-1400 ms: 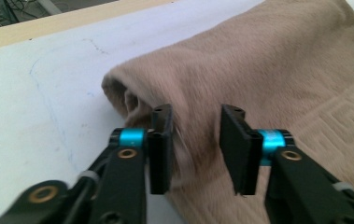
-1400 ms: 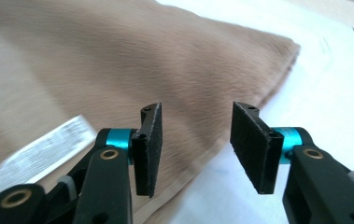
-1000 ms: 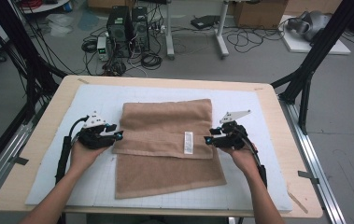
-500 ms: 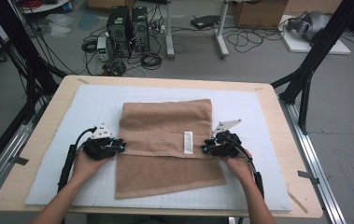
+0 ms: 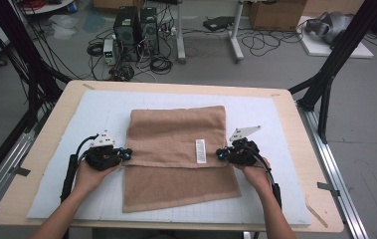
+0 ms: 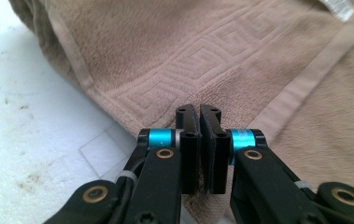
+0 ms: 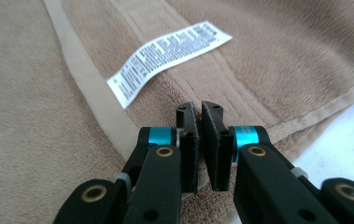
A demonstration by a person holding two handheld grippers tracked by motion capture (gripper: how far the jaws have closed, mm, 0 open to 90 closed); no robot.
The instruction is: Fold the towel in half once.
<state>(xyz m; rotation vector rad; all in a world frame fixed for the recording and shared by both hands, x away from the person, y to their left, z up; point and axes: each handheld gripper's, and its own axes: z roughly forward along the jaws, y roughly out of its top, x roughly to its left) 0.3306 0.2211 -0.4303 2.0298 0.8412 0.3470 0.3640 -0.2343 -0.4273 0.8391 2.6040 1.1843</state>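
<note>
A tan towel [image 5: 176, 134] lies on the white mat, its far part folded over toward me, with a white care label [image 5: 201, 151] near the folded hem. My left gripper [image 5: 128, 155] sits at the left end of that hem. Its jaws have just been closing and now stand together on the towel's [image 6: 165, 60] corner edge; left gripper [image 6: 199, 112]. My right gripper [image 5: 219, 154] is at the right end beside the label [image 7: 170, 51]. Its jaws have also just been closing and pinch the towel [image 7: 282, 60] edge; right gripper [image 7: 198, 109].
The white gridded mat [image 5: 101, 107] covers most of the wooden table [image 5: 51, 129]. Black frame legs stand at the table's left and right sides. Computers, cables and boxes lie on the floor beyond the far edge.
Both pairs of jaws have drawn together at the towel's side edges. The hands have hardly shifted, and the towel lies as before.
</note>
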